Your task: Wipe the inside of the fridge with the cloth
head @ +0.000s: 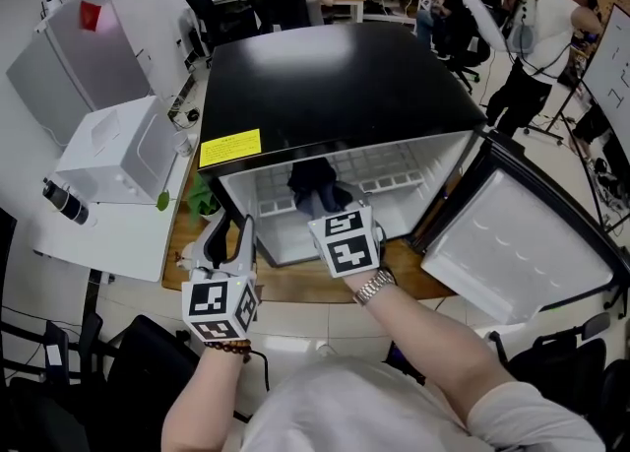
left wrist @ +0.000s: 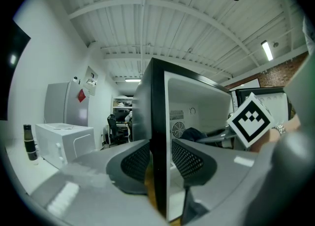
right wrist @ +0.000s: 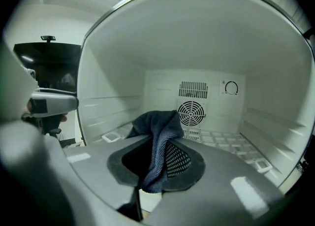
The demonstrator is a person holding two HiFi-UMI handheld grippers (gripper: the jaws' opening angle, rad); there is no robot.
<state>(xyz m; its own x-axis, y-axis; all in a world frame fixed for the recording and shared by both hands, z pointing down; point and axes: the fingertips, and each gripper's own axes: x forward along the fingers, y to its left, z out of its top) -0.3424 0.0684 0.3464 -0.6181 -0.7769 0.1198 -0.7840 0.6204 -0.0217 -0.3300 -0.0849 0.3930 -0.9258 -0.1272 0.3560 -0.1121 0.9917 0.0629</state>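
A small black fridge [head: 335,86] stands on a wooden table with its door [head: 512,243] swung open to the right. Its white inside [right wrist: 113,102] has a round fan grille [right wrist: 191,113] on the back wall. My right gripper [head: 320,201] reaches into the opening, shut on a dark blue cloth [right wrist: 157,131] that bunches up above the jaws and hangs below them. The cloth [head: 313,182] shows near the front of the fridge floor. My left gripper [left wrist: 160,163] is shut on the front edge of the fridge's left wall [left wrist: 158,121], one jaw on each side.
A white boxy appliance [head: 118,150] and a dark bottle [head: 64,201] sit on a white table to the left. A silver fridge [head: 84,56] stands behind them. People, desks and office chairs fill the back of the room. The open door blocks the right side.
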